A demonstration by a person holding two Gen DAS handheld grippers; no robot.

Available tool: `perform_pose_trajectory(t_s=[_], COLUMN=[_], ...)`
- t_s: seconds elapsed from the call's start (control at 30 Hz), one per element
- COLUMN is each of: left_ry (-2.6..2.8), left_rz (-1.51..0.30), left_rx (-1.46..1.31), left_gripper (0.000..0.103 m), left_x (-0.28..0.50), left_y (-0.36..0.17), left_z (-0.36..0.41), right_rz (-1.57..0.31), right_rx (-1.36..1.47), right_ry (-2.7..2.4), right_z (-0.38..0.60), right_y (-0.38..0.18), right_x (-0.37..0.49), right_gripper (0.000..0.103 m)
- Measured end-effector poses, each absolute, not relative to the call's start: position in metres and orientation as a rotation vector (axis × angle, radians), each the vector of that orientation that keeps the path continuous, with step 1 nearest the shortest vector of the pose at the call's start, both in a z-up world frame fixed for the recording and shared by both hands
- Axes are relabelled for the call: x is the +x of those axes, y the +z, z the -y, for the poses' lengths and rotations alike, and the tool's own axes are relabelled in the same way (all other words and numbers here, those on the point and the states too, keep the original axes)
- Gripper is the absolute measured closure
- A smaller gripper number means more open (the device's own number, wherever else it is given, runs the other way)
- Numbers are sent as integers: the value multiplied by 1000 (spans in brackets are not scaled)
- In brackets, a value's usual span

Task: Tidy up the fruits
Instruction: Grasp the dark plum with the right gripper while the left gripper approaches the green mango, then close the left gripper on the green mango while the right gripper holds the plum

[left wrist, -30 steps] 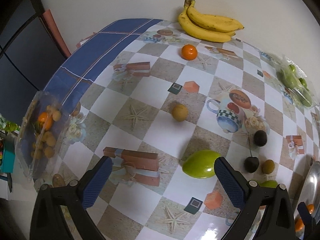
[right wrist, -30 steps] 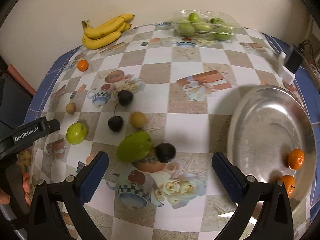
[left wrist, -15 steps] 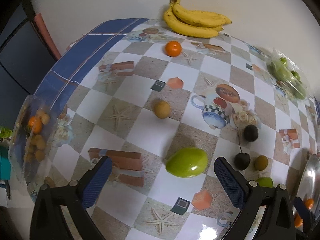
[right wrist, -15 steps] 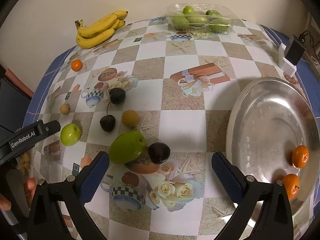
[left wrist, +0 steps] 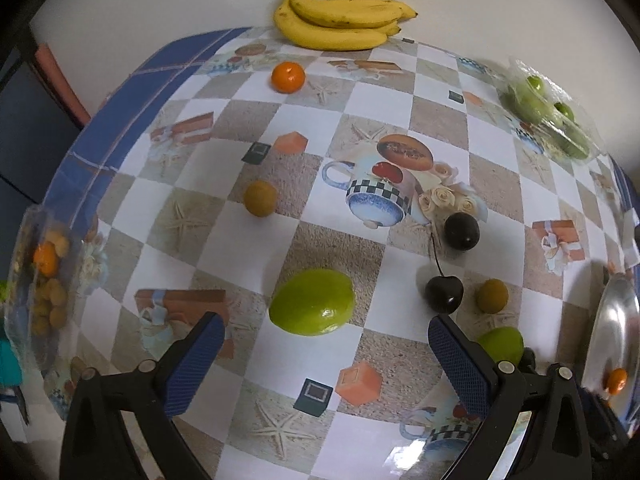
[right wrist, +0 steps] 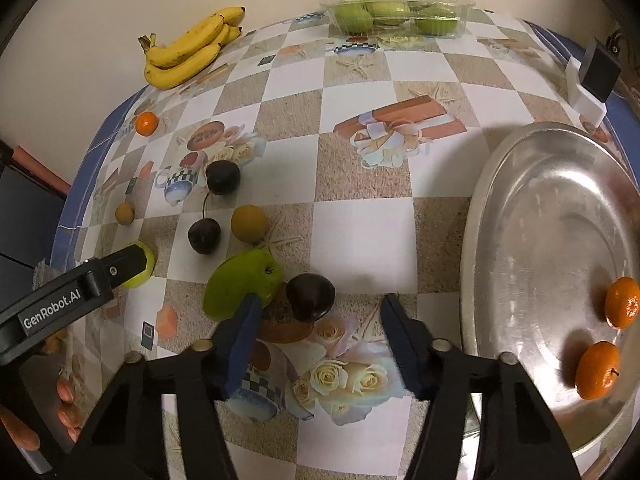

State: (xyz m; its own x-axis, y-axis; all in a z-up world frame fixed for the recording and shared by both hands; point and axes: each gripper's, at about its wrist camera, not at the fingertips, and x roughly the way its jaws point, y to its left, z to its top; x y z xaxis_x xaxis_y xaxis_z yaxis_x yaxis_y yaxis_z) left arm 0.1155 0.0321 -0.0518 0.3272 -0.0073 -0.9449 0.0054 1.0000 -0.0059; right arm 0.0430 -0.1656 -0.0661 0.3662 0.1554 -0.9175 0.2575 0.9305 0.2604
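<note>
My left gripper [left wrist: 326, 334] is open just short of a green fruit [left wrist: 312, 302] on the patterned table. My right gripper [right wrist: 318, 318] is open, its jaws narrower than before, right before a dark plum [right wrist: 310, 297] that lies beside a green mango [right wrist: 242, 284]. Cherries [right wrist: 204, 236], a dark plum [right wrist: 223, 177], small yellow-brown fruits [right wrist: 249, 224], a tangerine [left wrist: 288, 77] and bananas [left wrist: 340, 24] lie loose. A steel tray [right wrist: 552, 240] at the right holds two tangerines [right wrist: 622, 302].
A clear box of green fruits [right wrist: 396, 12] stands at the back by the wall. A clear box of small fruits [left wrist: 44, 280] sits at the table's left edge. A black and white adapter [right wrist: 592, 76] lies at the far right edge.
Both grippers have moved forward and down toward the fruit. The right gripper's jaws have closed partway around the space before the dark plum. The left jaws keep their width.
</note>
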Motion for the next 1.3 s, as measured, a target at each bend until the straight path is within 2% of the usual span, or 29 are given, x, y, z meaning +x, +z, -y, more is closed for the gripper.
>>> perform_pose_trajectory(t_s=[0.3,0.57,0.87,1.3], left_ry=[23,30,41,67], left_rz=[-1239,-1235,-1235,-1250], left_rx=[-55,-50,-60,-152], left_gripper=[0,0,0,0], left_x=[117,116,116,119], left_y=[-53,-53,-54,-62], left_z=[-43,-42,-45,-63], right_rz=[-1215,-1220,-1211,-1193], right_rx=[405,410,410,418], right_ry=[-56,-51,-31,-77], right_z=[166,165,163,171], right_y=[-71,-75,-74,-62], right_x=[46,48,51,47], right_gripper=[61,62,75,76])
